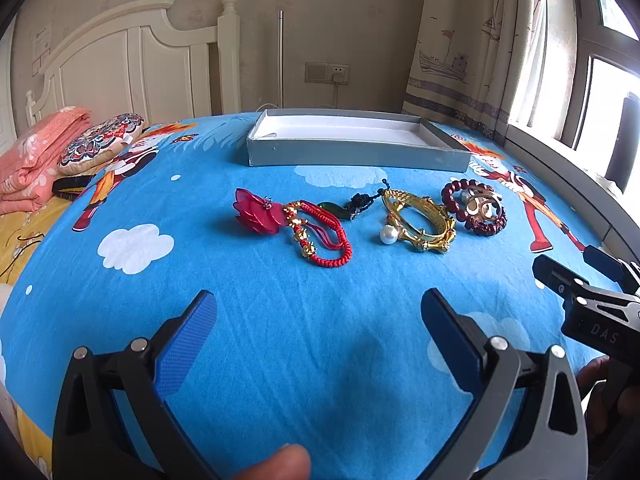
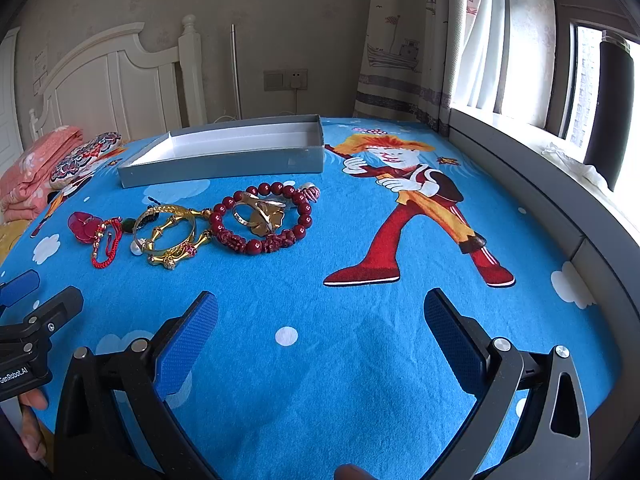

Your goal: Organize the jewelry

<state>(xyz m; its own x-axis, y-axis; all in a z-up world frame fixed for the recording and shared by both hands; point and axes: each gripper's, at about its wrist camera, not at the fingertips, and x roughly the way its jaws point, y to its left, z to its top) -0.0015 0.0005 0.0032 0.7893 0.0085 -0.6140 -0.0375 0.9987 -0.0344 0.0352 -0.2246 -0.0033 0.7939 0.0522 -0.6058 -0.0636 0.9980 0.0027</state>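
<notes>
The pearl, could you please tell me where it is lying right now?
The pearl lies on the blue bedsheet against the near-left side of the gold bangle, right of the red cord bracelet, mid-row in the left wrist view.

Two low wrist views side by side, facing the headboard (image 1: 120, 64), sharing jewelry row (image 1: 360, 220) and box (image 2: 224, 160)

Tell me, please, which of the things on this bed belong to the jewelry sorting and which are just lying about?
Part of the job:
- grey box, nothing visible in it
- red flower ornament
- red cord bracelet
- gold bangles
- pearl
- red bead bracelet
- gold ring

Just lying about:
- folded pink blanket
- patterned cushion
- curtain
</notes>
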